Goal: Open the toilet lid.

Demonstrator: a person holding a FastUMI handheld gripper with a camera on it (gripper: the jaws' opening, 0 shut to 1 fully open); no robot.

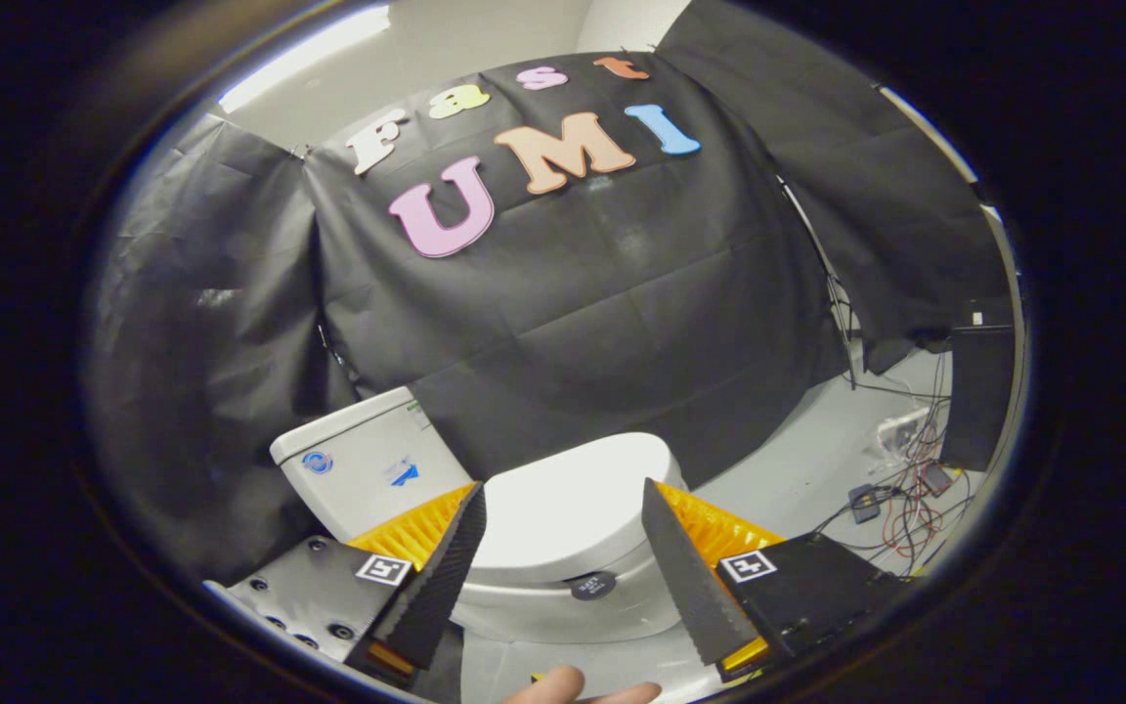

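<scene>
I am looking forward along the hand-held gripper, whose two fingers are spread wide apart and pinch nothing. Between and just beyond the fingers sits a white toilet, seen from its front end. Its toilet lid is down flat on the bowl, smooth and glossy, with its far edge rounded. A small dark round sticker sits on the front of the bowl, just under the lid's rim. The fingertips lie to either side of the lid without touching it, as far as I can tell.

Behind the bowl and off to the left stands the white cistern, boxy, carrying a couple of small blue marks too small to make out.

The room is a booth — black cloth hangs as the back wall, creased in a grid of fold lines, with more black cloth draped at the left and upper right. Above it shows a pale ceiling with a bright light strip.

The floor is pale grey and plain. To the right, a tangle of red and black cables lies on it near small dark boxes, beside a black cabinet.

Below the fingers, the tips of a person's hand show against the floor.
</scene>
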